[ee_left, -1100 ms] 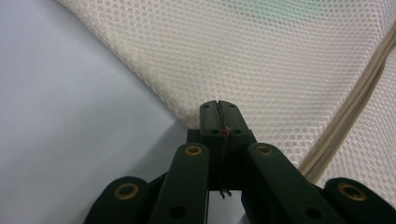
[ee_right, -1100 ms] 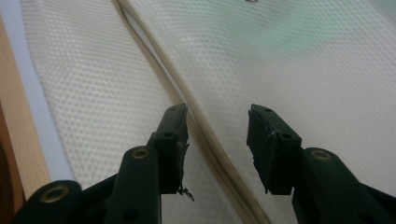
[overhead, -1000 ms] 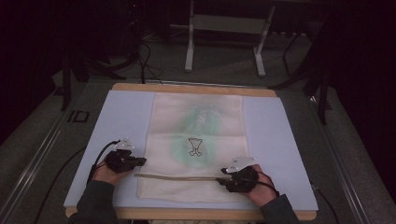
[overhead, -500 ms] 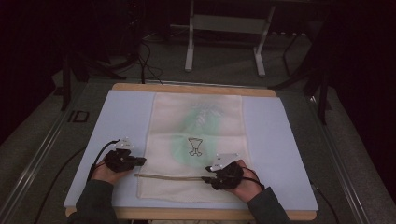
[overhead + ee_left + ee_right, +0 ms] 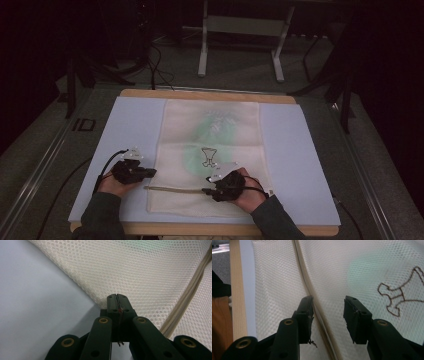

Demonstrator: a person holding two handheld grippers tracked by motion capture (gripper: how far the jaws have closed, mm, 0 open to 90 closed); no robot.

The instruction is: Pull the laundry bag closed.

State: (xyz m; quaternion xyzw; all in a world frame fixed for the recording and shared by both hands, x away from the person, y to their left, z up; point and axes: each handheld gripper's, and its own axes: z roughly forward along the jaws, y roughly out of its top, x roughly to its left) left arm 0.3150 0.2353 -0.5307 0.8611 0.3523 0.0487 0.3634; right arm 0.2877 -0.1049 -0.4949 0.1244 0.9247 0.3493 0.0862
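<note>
A cream mesh bag (image 5: 215, 145) with a green patch and a small dark print lies flat on the pale blue board (image 5: 310, 150). A tan zipper (image 5: 175, 189) runs across it near the front edge. My left gripper (image 5: 150, 172) is at the bag's left edge, shut on the mesh edge (image 5: 117, 298). The mesh (image 5: 140, 270) spreads beyond it, and the zipper (image 5: 185, 300) passes to its right. My right gripper (image 5: 206, 191) is over the zipper near the middle. Its jaws (image 5: 328, 303) stand open, with the zipper (image 5: 304, 277) running between them close to the left jaw.
The board rests on a wooden table whose rim (image 5: 200, 94) shows at the back and whose edge (image 5: 235, 290) appears beside the board. A white metal stand (image 5: 240, 30) and cables are on the dark floor beyond. A cable trails from each gripper.
My right gripper has slid left along the zipper toward the left gripper. The left gripper and the bag have kept still.
</note>
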